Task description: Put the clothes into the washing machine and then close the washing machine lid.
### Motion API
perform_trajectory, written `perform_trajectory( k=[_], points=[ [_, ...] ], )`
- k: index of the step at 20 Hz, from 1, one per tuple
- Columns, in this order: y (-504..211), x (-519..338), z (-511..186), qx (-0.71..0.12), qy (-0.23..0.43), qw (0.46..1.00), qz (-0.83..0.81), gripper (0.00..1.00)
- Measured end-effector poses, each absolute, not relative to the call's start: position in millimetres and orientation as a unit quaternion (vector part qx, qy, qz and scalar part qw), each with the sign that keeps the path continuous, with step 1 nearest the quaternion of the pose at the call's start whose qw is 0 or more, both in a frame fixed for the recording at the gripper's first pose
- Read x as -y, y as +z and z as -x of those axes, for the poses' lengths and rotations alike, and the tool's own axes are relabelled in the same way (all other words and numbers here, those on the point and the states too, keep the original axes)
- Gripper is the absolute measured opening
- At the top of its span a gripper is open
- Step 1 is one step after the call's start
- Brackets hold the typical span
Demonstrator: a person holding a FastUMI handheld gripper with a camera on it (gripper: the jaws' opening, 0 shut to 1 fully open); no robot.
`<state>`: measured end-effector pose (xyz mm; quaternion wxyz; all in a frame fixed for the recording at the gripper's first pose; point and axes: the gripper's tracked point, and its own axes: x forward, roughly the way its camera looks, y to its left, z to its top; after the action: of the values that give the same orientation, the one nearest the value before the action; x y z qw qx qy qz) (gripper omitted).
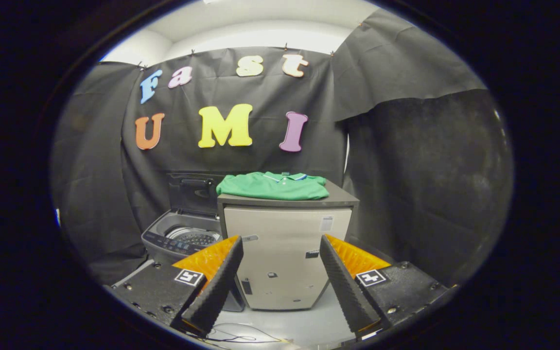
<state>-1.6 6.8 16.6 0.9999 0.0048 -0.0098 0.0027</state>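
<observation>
Shirt (274, 186) lay folded on the cabinet (285, 253), far beyond the gripper (280, 272), whose jaws stood apart, empty. Washer (183, 233) sat left, lid up. A shallow pinch risked dragging one layer, unfolding it short of the drum.

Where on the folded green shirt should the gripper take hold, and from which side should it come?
Probably the front folded edge of the green shirt, approached from the front. It lies flat on the small cabinet, so only that edge offers thickness to pinch. The gripper is open and well short of it.
</observation>
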Motion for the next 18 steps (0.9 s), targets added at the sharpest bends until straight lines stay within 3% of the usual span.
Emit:
perform_trajectory(
  k=[8, 18],
  points=[
    [24.0, -13.6, -6.0, 0.000, 0.000, 1.000, -0.016, 0.99],
    [99.9, -17.5, -17.4, 0.017, -0.037, 0.999, -0.016, 0.99]
  ],
)
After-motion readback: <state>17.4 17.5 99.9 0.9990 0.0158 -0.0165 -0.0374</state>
